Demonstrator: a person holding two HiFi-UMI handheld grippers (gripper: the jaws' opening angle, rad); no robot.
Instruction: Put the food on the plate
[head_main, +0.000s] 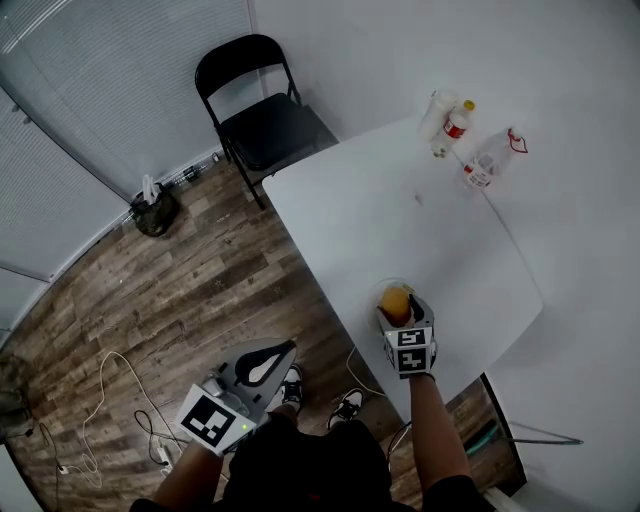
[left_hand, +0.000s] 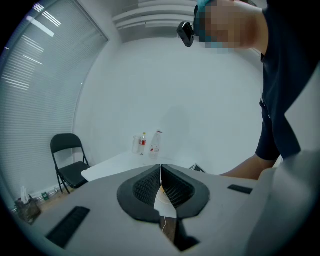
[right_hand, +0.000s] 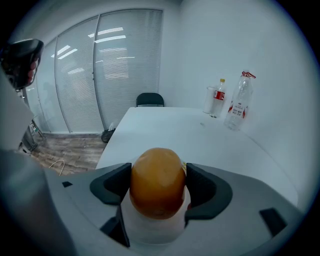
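An orange, round piece of food (head_main: 395, 301) (right_hand: 158, 182) sits between the jaws of my right gripper (head_main: 397, 300) (right_hand: 158, 186), which is shut on it. It hangs at the near edge of the white table (head_main: 370, 210), just over a pale plate whose rim (head_main: 384, 288) shows faintly around it. In the right gripper view a white surface lies right under the food, and I cannot tell plate from table there. My left gripper (head_main: 262, 366) (left_hand: 161, 184) is off the table to the left, over the wooden floor, shut with nothing in it.
At the table's far end stand a cup (head_main: 436, 115), a red-labelled bottle (head_main: 457, 122) (right_hand: 218, 97) and a clear bottle (head_main: 489, 160) (right_hand: 238, 102). A black folding chair (head_main: 265, 110) (left_hand: 67, 160) stands beyond the table. Cables (head_main: 110, 400) and a small bag (head_main: 153, 210) lie on the floor.
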